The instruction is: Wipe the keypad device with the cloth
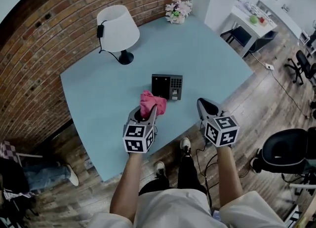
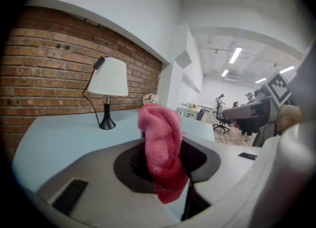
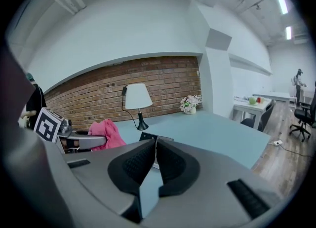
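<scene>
The black keypad device (image 1: 167,87) lies flat near the middle of the pale blue table (image 1: 98,94). My left gripper (image 1: 150,108) is shut on a pink cloth (image 1: 151,102), which bunches up out of the jaws just short of the device's near left corner. In the left gripper view the pink cloth (image 2: 160,148) fills the gap between the jaws and hides most of the device. My right gripper (image 1: 206,106) hovers at the table's near edge, right of the device, jaws shut with nothing in them. The right gripper view shows the device (image 3: 148,137) just beyond its tips and the cloth (image 3: 106,133) at left.
A white table lamp (image 1: 118,29) stands at the back left and a small pot of flowers (image 1: 178,11) at the far edge. A brick wall (image 1: 44,39) runs behind the table. Office chairs (image 1: 289,150) and a white desk (image 1: 254,19) stand to the right.
</scene>
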Motion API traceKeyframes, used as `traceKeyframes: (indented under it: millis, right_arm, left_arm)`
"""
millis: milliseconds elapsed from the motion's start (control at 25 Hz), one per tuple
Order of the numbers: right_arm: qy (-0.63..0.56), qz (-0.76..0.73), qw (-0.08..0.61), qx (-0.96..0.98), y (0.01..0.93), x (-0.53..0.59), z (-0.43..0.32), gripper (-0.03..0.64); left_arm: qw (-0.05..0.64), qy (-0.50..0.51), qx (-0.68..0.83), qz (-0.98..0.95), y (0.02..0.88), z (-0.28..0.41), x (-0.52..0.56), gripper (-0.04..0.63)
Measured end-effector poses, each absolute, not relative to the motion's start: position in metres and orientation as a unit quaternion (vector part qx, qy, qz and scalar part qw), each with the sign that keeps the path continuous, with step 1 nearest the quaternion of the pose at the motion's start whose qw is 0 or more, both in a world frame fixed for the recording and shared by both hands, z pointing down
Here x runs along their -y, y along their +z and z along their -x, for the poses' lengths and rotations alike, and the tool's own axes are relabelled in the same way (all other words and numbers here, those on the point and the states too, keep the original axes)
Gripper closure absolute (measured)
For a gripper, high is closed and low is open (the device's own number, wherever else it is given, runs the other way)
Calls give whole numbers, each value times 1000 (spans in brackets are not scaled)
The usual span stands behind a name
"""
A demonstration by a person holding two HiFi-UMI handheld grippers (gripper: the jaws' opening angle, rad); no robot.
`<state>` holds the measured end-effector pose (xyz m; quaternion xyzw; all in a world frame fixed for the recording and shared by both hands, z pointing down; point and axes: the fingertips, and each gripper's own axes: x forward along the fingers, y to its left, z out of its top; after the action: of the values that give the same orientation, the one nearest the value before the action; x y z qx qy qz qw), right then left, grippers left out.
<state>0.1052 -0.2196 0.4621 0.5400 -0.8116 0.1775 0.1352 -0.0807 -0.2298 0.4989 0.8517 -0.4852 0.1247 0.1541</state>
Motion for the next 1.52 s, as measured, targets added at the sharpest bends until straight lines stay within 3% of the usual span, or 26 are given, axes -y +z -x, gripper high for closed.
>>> traceKeyframes:
  millis: [600,1520]
  right_arm:
    - [106,-548,129,820,382,143,-74,584]
    - [48,-551,64,830,276,27,-65,585]
  left_arm:
    - [77,80,461,-880,403,92,169,445]
    - [-44,47,460,-885,281,86,56,445]
